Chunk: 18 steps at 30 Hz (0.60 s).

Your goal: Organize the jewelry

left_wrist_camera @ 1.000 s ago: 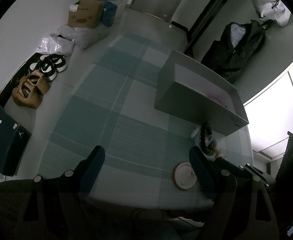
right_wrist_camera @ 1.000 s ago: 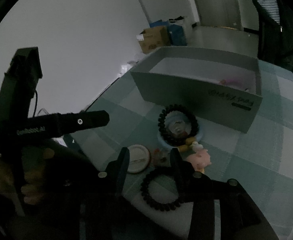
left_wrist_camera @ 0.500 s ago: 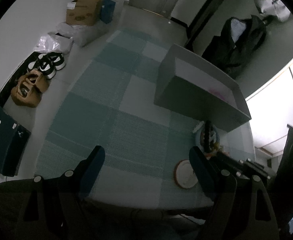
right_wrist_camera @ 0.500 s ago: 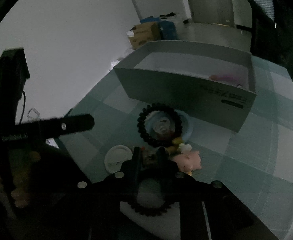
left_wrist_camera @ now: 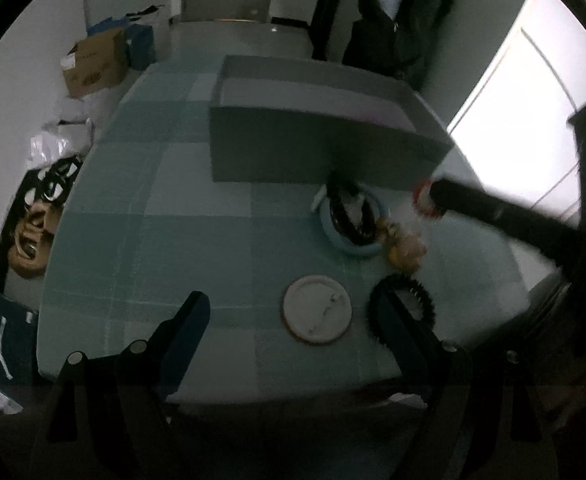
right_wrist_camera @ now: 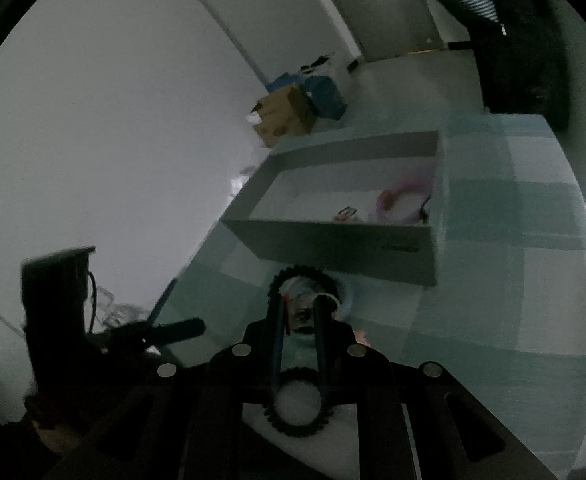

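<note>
The left gripper [left_wrist_camera: 293, 316] hangs tilted downward with its jaws wide apart; the right gripper [right_wrist_camera: 299, 312] is pinched nearly closed on a small trinket [right_wrist_camera: 302, 314]

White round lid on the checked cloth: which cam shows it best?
Left wrist. There the white round lid lies in full view on the cloth between the open left claw's fingers, beside a black bead bracelet. The right wrist view does not show it; that claw's dark body fills the lower frame.
</note>
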Each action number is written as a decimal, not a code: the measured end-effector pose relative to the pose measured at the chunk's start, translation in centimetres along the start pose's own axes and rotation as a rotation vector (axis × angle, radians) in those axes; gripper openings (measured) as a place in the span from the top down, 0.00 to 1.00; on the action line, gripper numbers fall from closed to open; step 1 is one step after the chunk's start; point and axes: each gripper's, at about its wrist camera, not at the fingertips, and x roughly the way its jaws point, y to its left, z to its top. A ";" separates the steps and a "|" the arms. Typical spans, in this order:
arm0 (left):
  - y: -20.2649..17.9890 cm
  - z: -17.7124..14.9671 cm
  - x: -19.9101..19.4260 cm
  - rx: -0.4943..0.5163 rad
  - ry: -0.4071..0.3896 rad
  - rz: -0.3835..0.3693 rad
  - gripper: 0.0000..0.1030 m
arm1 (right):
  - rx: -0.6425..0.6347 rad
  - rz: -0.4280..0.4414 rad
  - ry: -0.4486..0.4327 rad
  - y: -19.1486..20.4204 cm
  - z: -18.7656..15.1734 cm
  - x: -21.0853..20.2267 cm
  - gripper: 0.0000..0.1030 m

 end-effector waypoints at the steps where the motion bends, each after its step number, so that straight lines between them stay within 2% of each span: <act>1: -0.1 -0.2 0.3 0.011 0.014 0.023 0.20 | 0.004 0.004 -0.007 -0.2 0.3 -0.2 0.87; 7: -0.4 -0.6 0.7 0.048 0.030 0.073 0.20 | 0.016 0.015 -0.024 -0.6 0.7 -0.8 0.87; 11: -1.4 -0.9 1.1 0.120 0.027 0.133 0.21 | 0.015 0.023 -0.036 -0.6 0.4 -1.7 0.87; 15: -1.5 -0.5 1.1 0.142 0.022 0.112 0.37 | 0.013 0.029 -0.051 -0.7 0.4 -2.4 0.87; 17: -1.6 -0.4 1.0 0.155 0.016 0.099 0.50 | 0.018 0.033 -0.057 -0.8 0.5 -2.7 0.87; 18: -1.7 -0.4 1.0 0.164 0.014 0.094 0.62 | 0.022 0.035 -0.061 -0.9 0.5 -2.9 0.87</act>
